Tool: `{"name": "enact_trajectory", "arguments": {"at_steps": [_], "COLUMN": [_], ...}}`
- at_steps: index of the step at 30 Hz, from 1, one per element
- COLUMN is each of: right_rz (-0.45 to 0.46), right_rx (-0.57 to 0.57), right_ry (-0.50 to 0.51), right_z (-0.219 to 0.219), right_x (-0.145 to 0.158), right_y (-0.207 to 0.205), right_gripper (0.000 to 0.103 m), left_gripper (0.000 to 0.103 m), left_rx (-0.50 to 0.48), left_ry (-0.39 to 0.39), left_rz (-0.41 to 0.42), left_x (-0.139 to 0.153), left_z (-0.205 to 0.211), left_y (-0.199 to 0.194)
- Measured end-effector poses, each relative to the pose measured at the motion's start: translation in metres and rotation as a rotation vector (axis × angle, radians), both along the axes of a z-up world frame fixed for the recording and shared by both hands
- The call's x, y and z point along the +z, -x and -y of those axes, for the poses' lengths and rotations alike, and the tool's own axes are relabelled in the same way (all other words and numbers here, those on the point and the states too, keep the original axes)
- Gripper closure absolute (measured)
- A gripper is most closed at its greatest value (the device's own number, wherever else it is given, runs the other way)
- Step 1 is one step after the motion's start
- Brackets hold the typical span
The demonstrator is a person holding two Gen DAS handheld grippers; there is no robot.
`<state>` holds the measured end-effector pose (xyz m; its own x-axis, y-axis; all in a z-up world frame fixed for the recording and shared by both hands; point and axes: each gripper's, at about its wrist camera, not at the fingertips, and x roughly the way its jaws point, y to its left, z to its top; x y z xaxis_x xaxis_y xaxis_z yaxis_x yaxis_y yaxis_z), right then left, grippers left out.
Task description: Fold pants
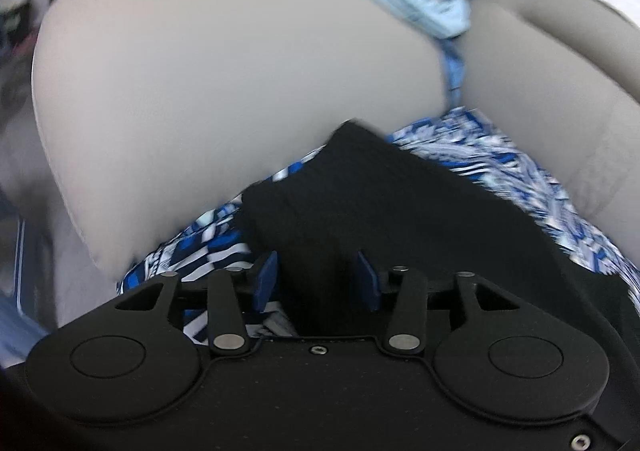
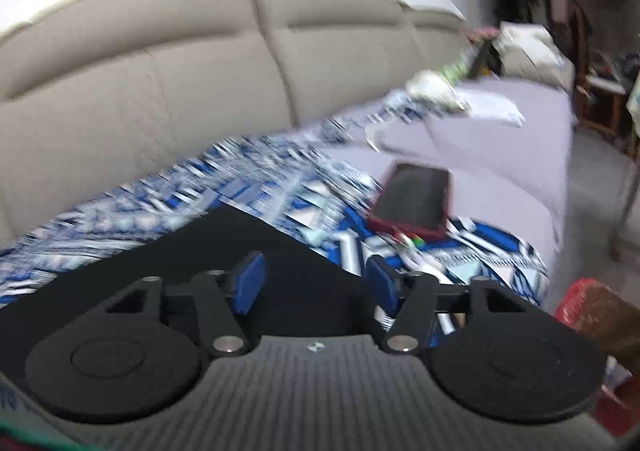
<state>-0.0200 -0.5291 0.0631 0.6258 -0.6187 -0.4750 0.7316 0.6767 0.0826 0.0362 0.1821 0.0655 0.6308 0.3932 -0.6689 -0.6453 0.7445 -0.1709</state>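
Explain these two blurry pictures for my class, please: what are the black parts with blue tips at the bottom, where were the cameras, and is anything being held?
No robot arm here: a person carries a hand-held two-finger grasping tool in each hand, and each has a wide-angle camera looking forward along its fingers. One picture comes from the left tool, the other from the right tool. The blue tips are the finger pads. Both look onto a beige sofa covered with a blue and white patterned cloth. On it lie black pants, the garment being folded, and a phone in a red case. Both tools stand open over the pants; neither pinches anything.
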Motion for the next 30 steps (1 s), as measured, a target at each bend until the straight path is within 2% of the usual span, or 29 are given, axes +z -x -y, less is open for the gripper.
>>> {"name": "enact_trajectory", "arguments": {"at_steps": [3,7,9,11,12,13,15,21,25,28,30], "right_rz": [0.067,0.092,0.092,0.077,0.065,0.052,0.023,-0.03,-0.041,-0.048,-0.051], "right_rx": [0.11,0.313,0.423,0.536,0.598,0.651,0.756,1.005,1.065,1.074,1.065], "right_ry": [0.051,0.096,0.094,0.097,0.107,0.119,0.135,0.079,0.099,0.088,0.067], "right_z": [-0.028,-0.072,-0.099,-0.127,-0.144,-0.16,-0.19,-0.256,-0.278,-0.285,-0.285], "right_x": [0.009,0.011,0.008,0.003,0.0,-0.004,-0.01,-0.023,-0.025,-0.023,-0.022], "right_y": [-0.002,-0.021,-0.034,-0.046,-0.052,-0.057,-0.064,-0.065,-0.065,-0.065,-0.067], "right_gripper": [0.015,0.011,0.01,0.01,0.01,0.01,0.01,0.01,0.01,0.01,0.01], "left_gripper": [0.047,0.048,0.056,0.067,0.077,0.083,0.084,0.084,0.084,0.082,0.082], "left_rx": [-0.092,-0.29,-0.423,-0.53,-0.569,-0.603,-0.658,-0.719,-0.706,-0.687,-0.651], "left_ry": [-0.076,-0.142,-0.138,-0.098,-0.074,-0.051,-0.029,-0.052,-0.075,-0.145,-0.119], "left_rz": [0.081,0.116,0.111,0.101,0.096,0.09,0.073,-0.026,-0.156,-0.146,-0.138], "left_x": [0.02,0.043,0.05,0.054,0.054,0.053,0.051,0.029,-0.006,-0.022,-0.023], "left_z": [0.032,0.079,0.106,0.132,0.143,0.153,0.177,0.225,0.238,0.242,0.237], "left_y": [0.007,-0.002,-0.01,-0.023,-0.029,-0.036,-0.054,-0.12,-0.163,-0.173,-0.185]}}
